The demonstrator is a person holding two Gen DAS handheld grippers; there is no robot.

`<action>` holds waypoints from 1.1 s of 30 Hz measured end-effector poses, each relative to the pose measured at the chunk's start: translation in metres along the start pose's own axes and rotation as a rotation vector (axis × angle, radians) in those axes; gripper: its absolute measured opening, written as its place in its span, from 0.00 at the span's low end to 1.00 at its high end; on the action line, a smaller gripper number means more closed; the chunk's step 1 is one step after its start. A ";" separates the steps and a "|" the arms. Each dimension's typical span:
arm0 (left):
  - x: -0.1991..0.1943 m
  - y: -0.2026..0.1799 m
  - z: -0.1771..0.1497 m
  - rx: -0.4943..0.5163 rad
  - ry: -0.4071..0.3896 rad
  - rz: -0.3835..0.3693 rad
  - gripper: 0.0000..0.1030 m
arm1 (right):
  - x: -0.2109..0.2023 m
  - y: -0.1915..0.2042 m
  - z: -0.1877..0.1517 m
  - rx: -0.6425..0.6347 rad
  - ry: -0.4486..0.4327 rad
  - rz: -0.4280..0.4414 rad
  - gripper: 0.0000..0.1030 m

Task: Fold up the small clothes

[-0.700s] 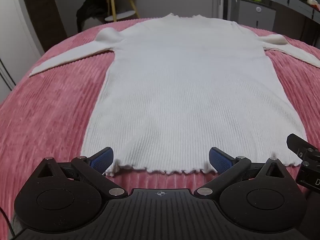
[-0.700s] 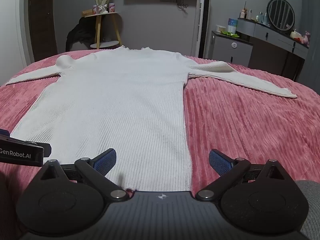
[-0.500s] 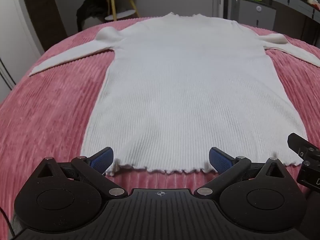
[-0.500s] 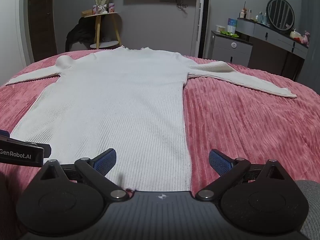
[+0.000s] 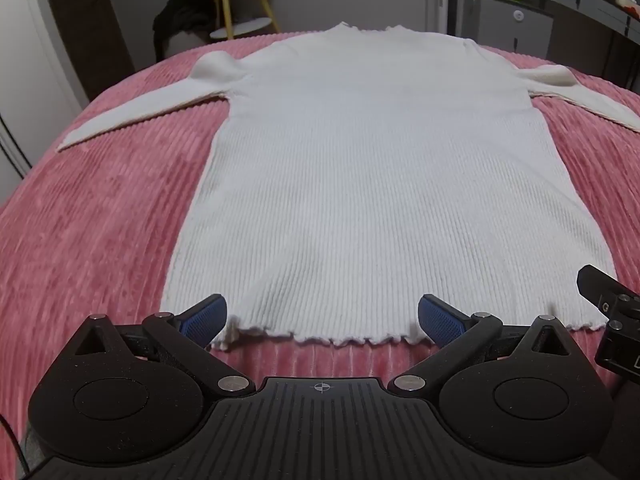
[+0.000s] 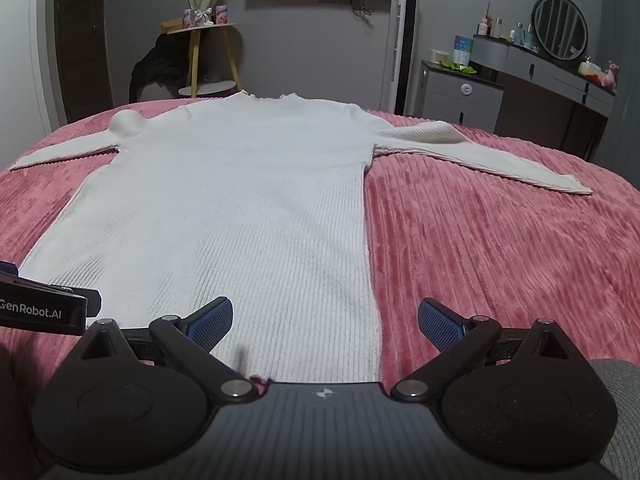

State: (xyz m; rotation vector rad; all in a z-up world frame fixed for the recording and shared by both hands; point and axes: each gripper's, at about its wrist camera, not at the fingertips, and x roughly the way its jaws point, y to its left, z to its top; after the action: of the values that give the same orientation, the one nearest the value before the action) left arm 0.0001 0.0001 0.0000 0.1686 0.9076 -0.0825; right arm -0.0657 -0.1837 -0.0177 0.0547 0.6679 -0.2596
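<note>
A white ribbed knit sweater (image 5: 360, 184) (image 6: 240, 208) lies flat and spread out on the pink bed cover (image 5: 100, 220) (image 6: 500, 248), neck at the far end, both sleeves stretched out sideways. Its wavy hem is the nearest edge. My left gripper (image 5: 322, 314) hovers open over the hem, its blue pads wide apart with nothing between them. My right gripper (image 6: 324, 316) is open too, above the sweater's near right side edge, empty. Part of the right gripper (image 5: 608, 312) shows at the right of the left wrist view.
A grey dresser (image 6: 520, 92) with a round mirror and bottles stands at the right. A yellow-legged side table (image 6: 200, 40) with a bouquet and a dark heap of clothes stand beyond the bed's far end. A wall screen hangs above.
</note>
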 end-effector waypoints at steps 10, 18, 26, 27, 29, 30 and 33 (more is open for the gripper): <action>0.000 0.000 0.000 0.000 0.002 0.001 1.00 | 0.000 -0.001 0.000 0.000 0.000 0.001 0.96; 0.003 0.000 -0.006 0.000 0.003 0.003 1.00 | 0.000 -0.001 0.000 0.000 -0.001 0.006 0.96; 0.004 0.002 -0.006 -0.001 0.009 0.001 1.00 | 0.000 -0.002 0.000 0.000 -0.002 0.008 0.96; 0.004 0.002 -0.005 -0.002 0.010 0.002 1.00 | -0.001 -0.002 0.000 0.000 -0.002 0.007 0.96; 0.004 0.002 -0.005 -0.002 0.010 0.002 1.00 | 0.000 -0.002 0.001 0.001 -0.002 0.008 0.96; 0.003 0.002 -0.006 -0.002 0.010 0.002 1.00 | 0.000 -0.002 0.001 0.001 -0.002 0.008 0.96; 0.003 0.002 -0.005 -0.004 0.011 0.001 1.00 | 0.000 -0.002 0.002 0.000 -0.003 0.009 0.96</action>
State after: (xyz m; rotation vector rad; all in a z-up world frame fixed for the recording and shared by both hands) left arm -0.0019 0.0028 -0.0055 0.1661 0.9188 -0.0791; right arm -0.0651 -0.1855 -0.0165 0.0577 0.6645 -0.2514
